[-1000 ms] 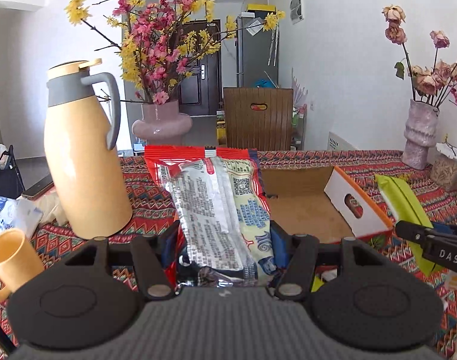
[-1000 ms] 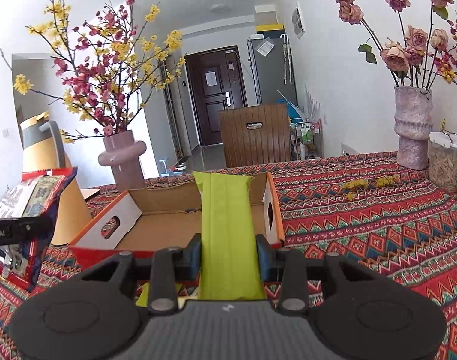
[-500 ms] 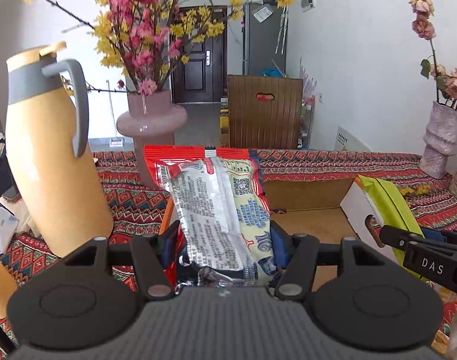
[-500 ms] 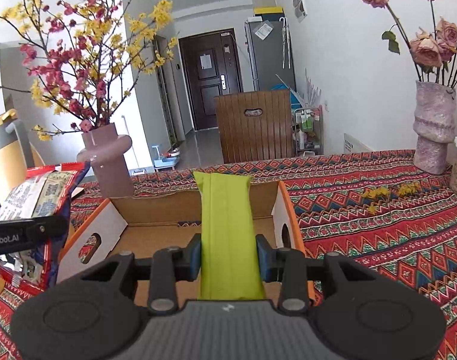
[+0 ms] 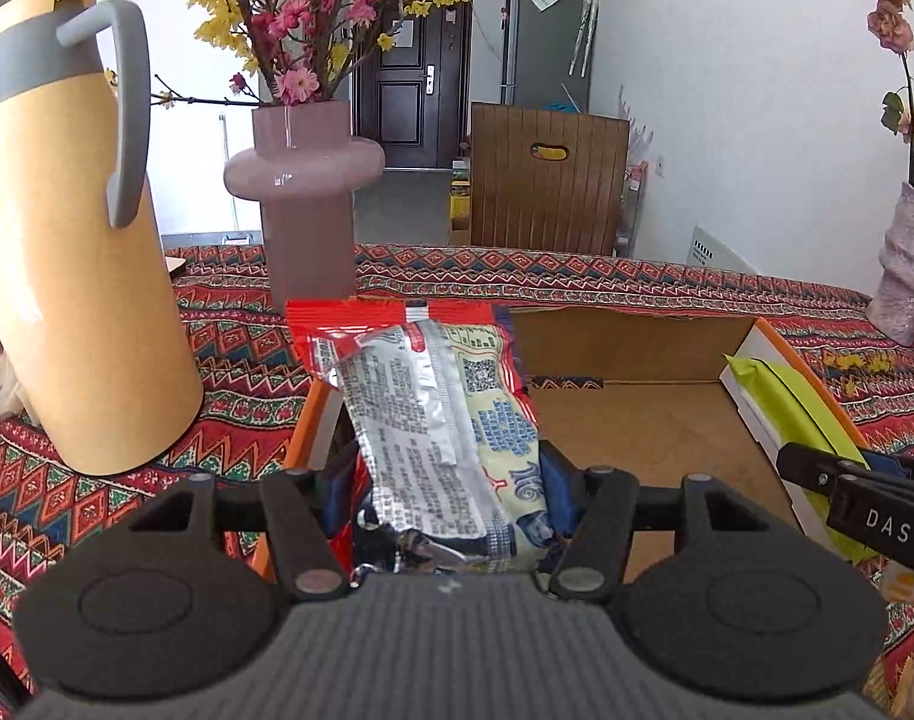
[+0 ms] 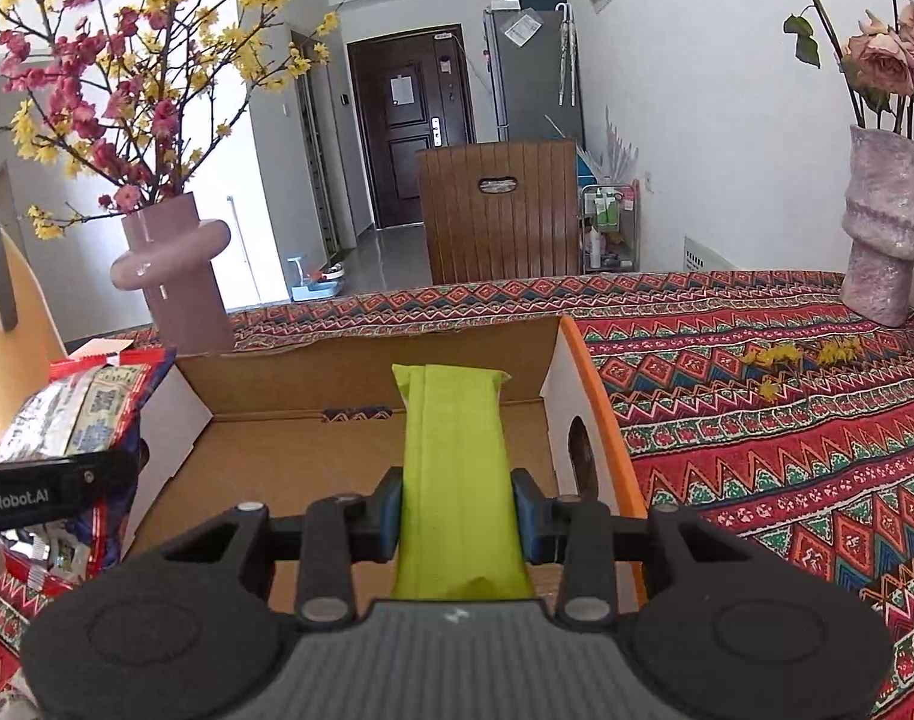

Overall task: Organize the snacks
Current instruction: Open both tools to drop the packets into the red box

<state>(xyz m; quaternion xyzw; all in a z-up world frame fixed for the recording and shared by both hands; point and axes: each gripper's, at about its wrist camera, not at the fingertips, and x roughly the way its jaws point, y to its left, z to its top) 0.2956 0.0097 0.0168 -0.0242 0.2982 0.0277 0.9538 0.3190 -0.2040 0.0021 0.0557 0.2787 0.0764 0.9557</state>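
Left wrist view: left gripper (image 5: 451, 480) clamped on red-and-silver snack packet (image 5: 439, 414), packet raised over left end of cardboard box (image 5: 637, 420), not released; right wrist view: right gripper (image 6: 457, 510) clamped on green snack pack (image 6: 457, 468), pack held above box floor toward right wall; box floor bare where visible; judgement: both snacks at drop-off, placement outstanding, nothing stowed yet; count: two snacks, one box, two grippers, two flower vases, one yellow jug (image 5: 67, 228) on patterned tablecloth (image 6: 787, 450)
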